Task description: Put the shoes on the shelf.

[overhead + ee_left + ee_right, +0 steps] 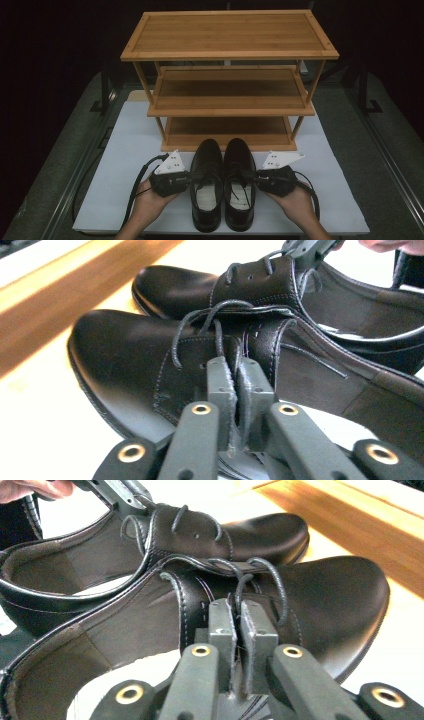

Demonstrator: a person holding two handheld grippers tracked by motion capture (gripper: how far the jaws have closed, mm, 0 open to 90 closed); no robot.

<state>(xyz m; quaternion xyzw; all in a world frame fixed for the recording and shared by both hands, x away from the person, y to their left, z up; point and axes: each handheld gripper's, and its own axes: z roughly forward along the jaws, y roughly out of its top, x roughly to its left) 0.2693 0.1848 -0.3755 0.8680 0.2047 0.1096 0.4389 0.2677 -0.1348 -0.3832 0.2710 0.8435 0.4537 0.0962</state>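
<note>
A pair of black leather lace-up shoes stands side by side on a white mat, toes toward a wooden rack. My left gripper (192,177) is shut on the outer side flap of the left shoe (206,155) by its laces. In the left gripper view its jaws (235,372) pinch that leather edge of the left shoe (125,365). My right gripper (254,177) is shut the same way on the right shoe (239,152). The right gripper view has the closed jaws (239,612) clamped on the right shoe (330,595), with the left gripper (125,495) beyond on the left shoe (260,530).
A three-tier wooden shoe rack (227,35) stands just past the toes, its bottom shelf (227,127) nearest. The white mat (125,150) lies on a dark table with metal rails at both sides. Cables trail from each gripper toward the front edge.
</note>
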